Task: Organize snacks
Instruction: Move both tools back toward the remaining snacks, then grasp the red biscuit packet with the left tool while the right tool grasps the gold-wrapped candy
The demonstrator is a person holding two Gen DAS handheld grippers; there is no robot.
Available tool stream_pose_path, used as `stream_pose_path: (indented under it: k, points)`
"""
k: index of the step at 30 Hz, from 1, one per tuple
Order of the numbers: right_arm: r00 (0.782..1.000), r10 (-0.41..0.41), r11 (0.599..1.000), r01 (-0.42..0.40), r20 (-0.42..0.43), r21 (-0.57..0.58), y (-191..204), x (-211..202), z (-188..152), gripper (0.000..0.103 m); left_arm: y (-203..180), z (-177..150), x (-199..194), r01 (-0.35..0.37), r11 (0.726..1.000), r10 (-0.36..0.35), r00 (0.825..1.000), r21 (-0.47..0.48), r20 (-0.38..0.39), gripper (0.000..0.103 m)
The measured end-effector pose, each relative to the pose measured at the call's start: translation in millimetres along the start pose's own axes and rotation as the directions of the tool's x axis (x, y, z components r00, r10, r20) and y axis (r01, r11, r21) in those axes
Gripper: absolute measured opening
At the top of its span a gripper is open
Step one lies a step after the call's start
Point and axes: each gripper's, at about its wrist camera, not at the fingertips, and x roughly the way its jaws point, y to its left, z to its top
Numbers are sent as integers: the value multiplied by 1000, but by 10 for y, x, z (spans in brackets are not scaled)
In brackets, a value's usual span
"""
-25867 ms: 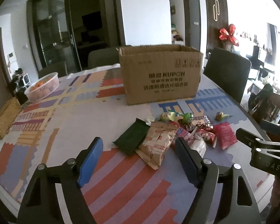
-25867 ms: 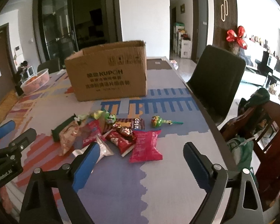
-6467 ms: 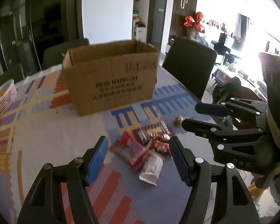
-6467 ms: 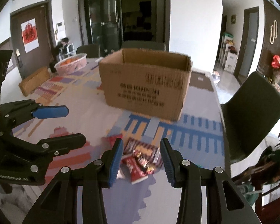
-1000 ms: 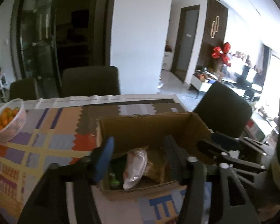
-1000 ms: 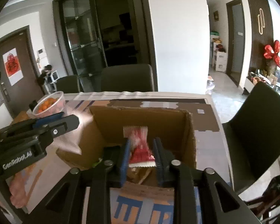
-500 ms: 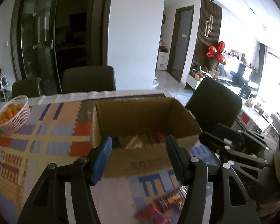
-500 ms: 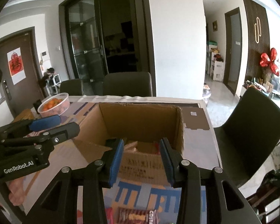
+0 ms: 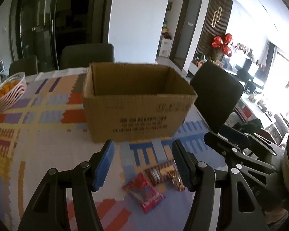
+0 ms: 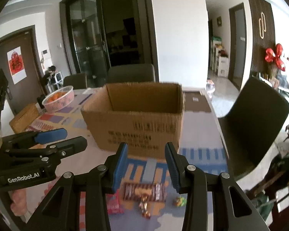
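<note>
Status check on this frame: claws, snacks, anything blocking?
Left claw and right claw both open, empty. Red snack packet, striped wrapper bar and small candies on table before cardboard box. Nothing blocking.

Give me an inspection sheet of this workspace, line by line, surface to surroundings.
Surface: table under a colourful patterned cloth.
Job's things: open cardboard box; in front of it a red snack packet, a brown striped packet, small wrapped candies.
Clutter: pink basket of oranges; woven box.
Grippers: left gripper open, empty, its jaws still widening; right gripper open, empty.
Cables: nothing seen.
Surroundings: dark chairs, glass doors, red bow.
</note>
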Motion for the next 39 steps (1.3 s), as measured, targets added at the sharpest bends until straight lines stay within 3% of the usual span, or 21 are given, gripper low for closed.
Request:
stream_pose_path:
  k: [12,22,39]
  points:
    - [991,15,999,-10,-135,40,-81,173,-529,41,-3,-425,352,-8,1000,6,989,-15,-149,61]
    - [968,26,998,-11,-248,63,-125,405,-882,41,49,-676,684,-11,998,-4,963,-55,-271,62]
    - [937,58,995,-28,-344,91,-140,704,-1134,41,127,-827,1087,-74,989,26,937,-126,-349,62]
